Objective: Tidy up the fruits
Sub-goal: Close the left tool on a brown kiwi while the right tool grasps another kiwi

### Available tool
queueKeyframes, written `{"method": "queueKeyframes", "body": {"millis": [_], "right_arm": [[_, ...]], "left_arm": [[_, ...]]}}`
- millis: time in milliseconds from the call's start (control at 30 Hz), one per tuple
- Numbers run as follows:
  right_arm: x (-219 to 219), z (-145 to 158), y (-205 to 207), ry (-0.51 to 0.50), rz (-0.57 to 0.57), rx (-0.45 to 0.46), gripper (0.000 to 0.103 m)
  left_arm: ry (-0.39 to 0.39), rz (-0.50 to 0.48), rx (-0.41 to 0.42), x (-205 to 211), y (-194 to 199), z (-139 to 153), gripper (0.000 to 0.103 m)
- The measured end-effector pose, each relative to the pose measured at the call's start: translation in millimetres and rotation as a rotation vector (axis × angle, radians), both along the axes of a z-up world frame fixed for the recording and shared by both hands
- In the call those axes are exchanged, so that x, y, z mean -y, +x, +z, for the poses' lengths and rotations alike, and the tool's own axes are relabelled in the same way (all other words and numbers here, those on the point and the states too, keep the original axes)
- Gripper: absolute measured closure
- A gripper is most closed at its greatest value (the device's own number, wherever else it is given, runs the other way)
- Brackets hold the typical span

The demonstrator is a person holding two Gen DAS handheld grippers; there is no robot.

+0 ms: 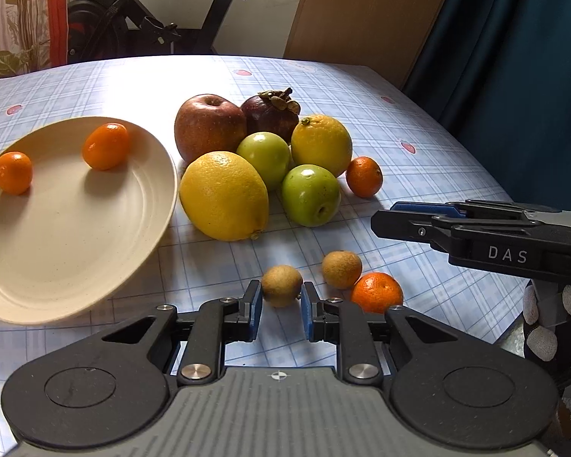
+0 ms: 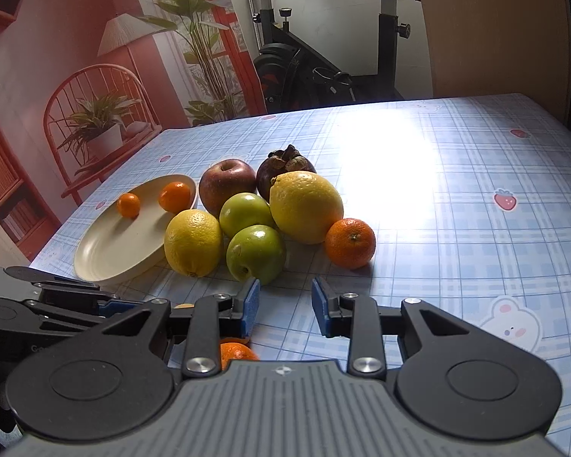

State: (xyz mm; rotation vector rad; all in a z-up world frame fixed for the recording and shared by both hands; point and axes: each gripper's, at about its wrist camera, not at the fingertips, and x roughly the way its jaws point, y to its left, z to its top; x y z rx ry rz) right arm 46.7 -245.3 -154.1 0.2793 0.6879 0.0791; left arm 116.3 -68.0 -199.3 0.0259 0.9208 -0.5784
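My left gripper (image 1: 281,301) is shut on a small brown longan (image 1: 281,285) low over the table. A second longan (image 1: 341,269) and a small orange (image 1: 377,291) lie just to its right. A cream plate (image 1: 57,247) on the left holds two small oranges (image 1: 106,146) (image 1: 13,172). A pile of an apple (image 1: 208,125), a mangosteen (image 1: 272,114), two lemons (image 1: 224,196) (image 1: 321,144) and two green apples (image 1: 310,195) sits in the middle, another small orange (image 1: 364,176) beside it. My right gripper (image 2: 285,304) is open and empty, in front of the pile (image 2: 255,253).
The table has a blue checked cloth (image 2: 456,209). An exercise bike (image 2: 323,57) stands behind the far edge. A dark curtain (image 1: 514,57) hangs at the right. The right gripper shows from the side in the left wrist view (image 1: 392,219).
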Motion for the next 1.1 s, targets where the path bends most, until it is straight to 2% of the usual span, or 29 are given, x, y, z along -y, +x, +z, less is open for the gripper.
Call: {"method": "queueKeyframes", "body": {"millis": [333, 667, 867, 1033, 1100], "right_arm": [[-24.4, -8.0, 11.8, -0.009, 0.112, -0.044, 0.072], [-30.2, -14.0, 16.1, 0.025, 0.153, -0.064, 0.072], [-28.2, -14.6, 15.6, 0.038, 0.155, -0.059, 0.075], [-16.0, -12.7, 13.0, 0.045, 0.098, -0.040, 0.075], [-10.5, -11.8, 12.3, 0.040, 0.070, -0.035, 0.075]], "left_arm": [[-0.009, 0.064, -0.027, -17.1, 5.2, -1.7, 0.080], [-0.008, 0.101, -0.038, -23.5, 8.4, -4.4, 0.081], [-0.015, 0.106, -0.035, -23.2, 9.0, -3.9, 0.081], [-0.041, 0.102, -0.021, -23.1, 8.8, -0.5, 0.079], [-0.042, 0.095, -0.014, -20.7, 9.5, 0.9, 0.074]]}}
